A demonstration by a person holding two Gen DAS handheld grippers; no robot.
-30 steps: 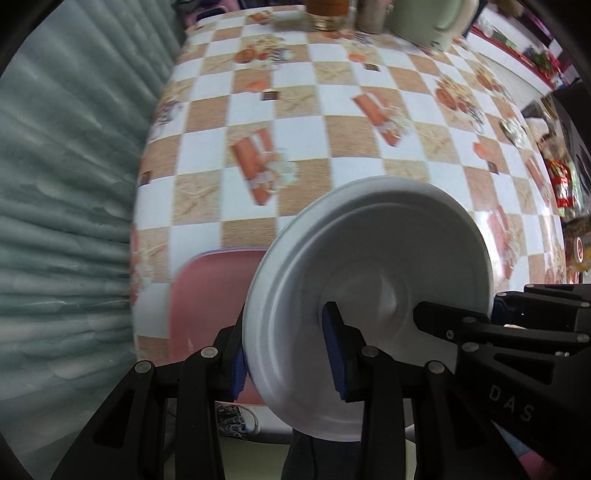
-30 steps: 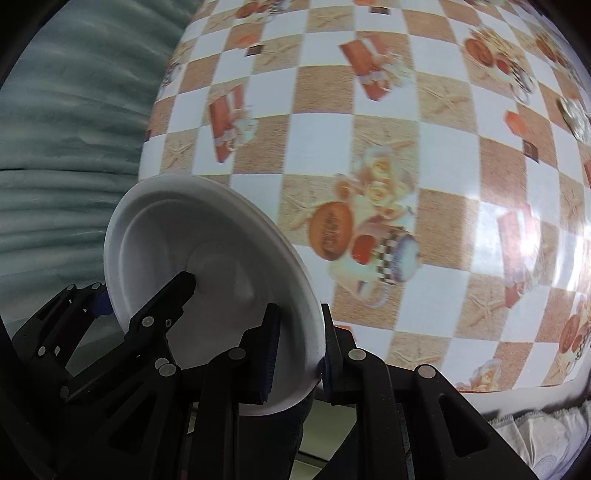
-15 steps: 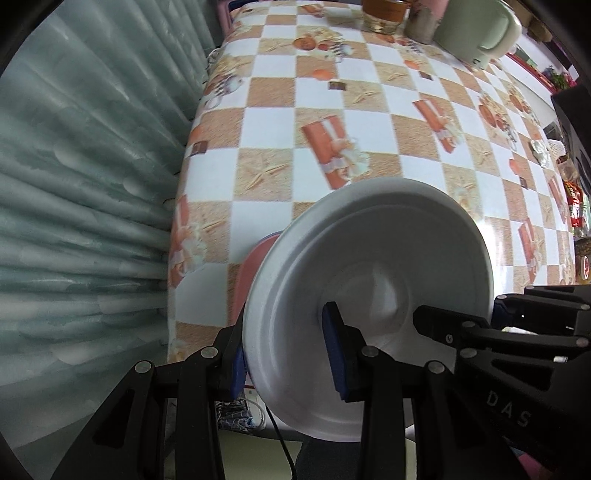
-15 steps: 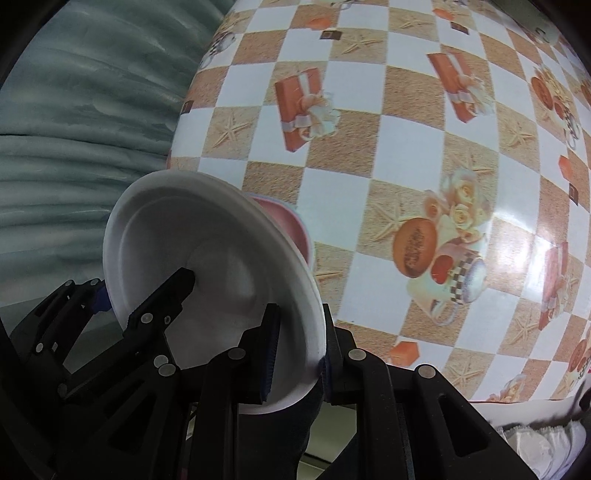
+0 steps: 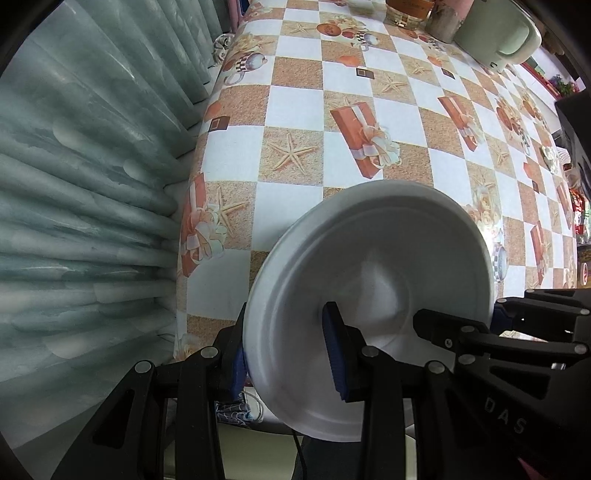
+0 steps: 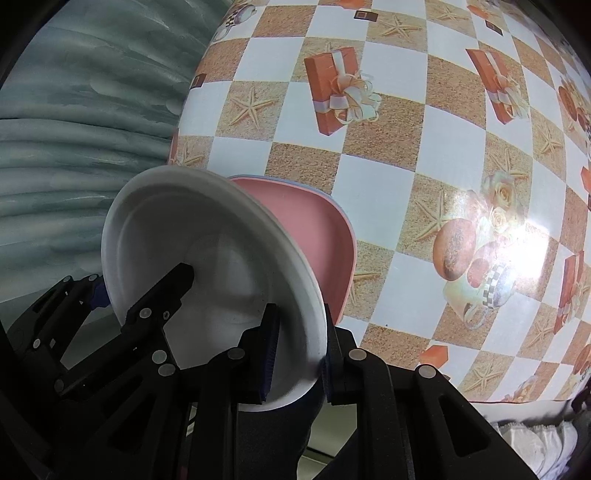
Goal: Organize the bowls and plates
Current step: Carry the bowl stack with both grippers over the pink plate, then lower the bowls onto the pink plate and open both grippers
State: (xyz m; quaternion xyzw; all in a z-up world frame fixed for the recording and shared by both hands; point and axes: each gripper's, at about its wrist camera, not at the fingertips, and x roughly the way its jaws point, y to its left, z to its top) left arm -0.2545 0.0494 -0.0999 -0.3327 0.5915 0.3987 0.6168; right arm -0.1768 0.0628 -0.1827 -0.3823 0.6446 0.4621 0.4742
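Carrying a white plate two-handed above the near-left corner of the checkered table, edge-on, well off the cloth

Left to right:
- curtain hanging along the table's left edge
- left gripper clamped on the plate's near-left rim, one blue pad behind, one on the inner face
- right gripper pinched nearly together on the opposite rim, thin lip between the pads
- pink plate flat on the cloth just behind and under the white one; seen only in the right wrist view, hidden by the white plate in the left
- kettle and jars at the far end, well apart, not in play

Step, as judged: transport toward stacking, white plate headed for the pink one

Next move calls for: levelling the plate, centring over pink, lowering until seated, then releasing both sides together; uneven release likely tips it

Versus a second ago: both grips unchanged, whole pair shifted toward the curtain side and slightly lower; pink plate gone from the left view and now showing in the right view; table corner larger and closer
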